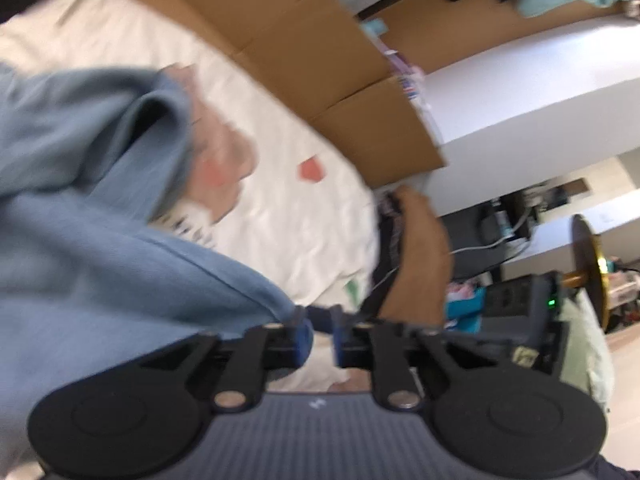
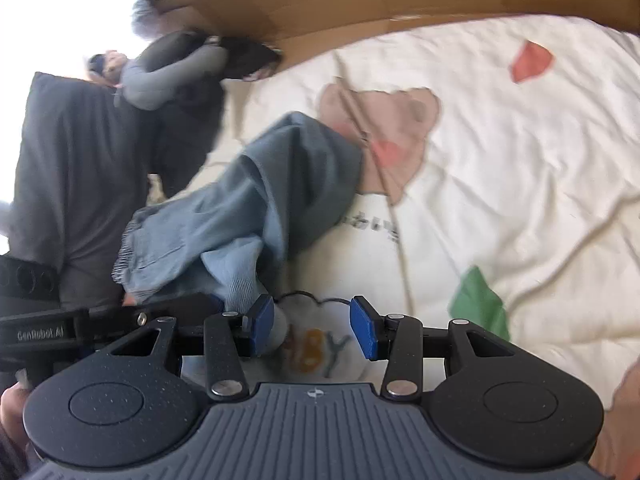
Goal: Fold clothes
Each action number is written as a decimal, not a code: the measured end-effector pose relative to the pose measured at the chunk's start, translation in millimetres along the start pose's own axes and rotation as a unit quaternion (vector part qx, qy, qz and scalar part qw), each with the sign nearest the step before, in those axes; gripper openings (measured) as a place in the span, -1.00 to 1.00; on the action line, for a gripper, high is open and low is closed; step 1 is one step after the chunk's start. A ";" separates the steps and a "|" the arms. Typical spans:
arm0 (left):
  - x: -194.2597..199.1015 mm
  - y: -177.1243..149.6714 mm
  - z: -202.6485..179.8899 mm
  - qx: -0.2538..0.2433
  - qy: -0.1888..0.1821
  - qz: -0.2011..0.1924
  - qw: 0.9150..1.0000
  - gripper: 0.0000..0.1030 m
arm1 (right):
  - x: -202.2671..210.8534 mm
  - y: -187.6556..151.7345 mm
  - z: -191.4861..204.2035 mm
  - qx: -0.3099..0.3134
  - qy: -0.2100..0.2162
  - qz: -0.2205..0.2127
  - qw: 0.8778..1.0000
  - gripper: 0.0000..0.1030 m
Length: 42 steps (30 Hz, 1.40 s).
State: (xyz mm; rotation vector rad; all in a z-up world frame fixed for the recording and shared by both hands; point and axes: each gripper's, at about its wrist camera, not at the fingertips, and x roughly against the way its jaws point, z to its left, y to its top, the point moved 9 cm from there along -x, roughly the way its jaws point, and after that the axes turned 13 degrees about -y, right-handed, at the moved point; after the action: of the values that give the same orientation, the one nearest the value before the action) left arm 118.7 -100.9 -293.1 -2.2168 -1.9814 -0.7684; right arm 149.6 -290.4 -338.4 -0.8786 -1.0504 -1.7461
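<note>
One blue garment (image 2: 256, 200) lies bunched on the bed's white quilt (image 2: 500, 168), at ten o'clock of the two claws, its edge brushing the inner pad of both the left claw (image 1: 318, 334) and right claw (image 2: 312, 328), each spread, pinching nothing.

Light blue garment (image 2: 240, 208); cream quilt (image 2: 520, 184) with pink bear, red and green patches; brown cardboard (image 1: 320, 60).
</note>
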 end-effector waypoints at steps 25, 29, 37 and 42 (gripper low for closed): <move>227.5 45.2 192.7 0.132 0.237 -0.219 0.937 0.25 | -24.6 10.1 84.1 0.117 -0.008 -0.028 0.993 -0.04; 229.9 53.0 213.2 0.156 0.223 -0.243 0.931 0.31 | -34.3 12.9 99.2 0.126 -0.004 -0.024 0.992 -0.04; 227.5 58.3 227.4 0.159 0.212 -0.262 0.928 -0.38 | -50.4 13.9 130.7 0.163 0.002 -0.018 0.986 -0.04; 241.3 76.9 204.0 0.119 0.182 -0.279 0.935 -0.64 | -56.7 17.1 148.6 0.187 0.003 -0.022 0.982 -0.04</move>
State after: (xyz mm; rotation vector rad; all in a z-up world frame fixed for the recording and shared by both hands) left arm 266.4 182.8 -352.2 -1.2673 -2.3558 -0.8484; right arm 203.7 -140.4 -325.5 -0.6149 -1.3479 -1.5149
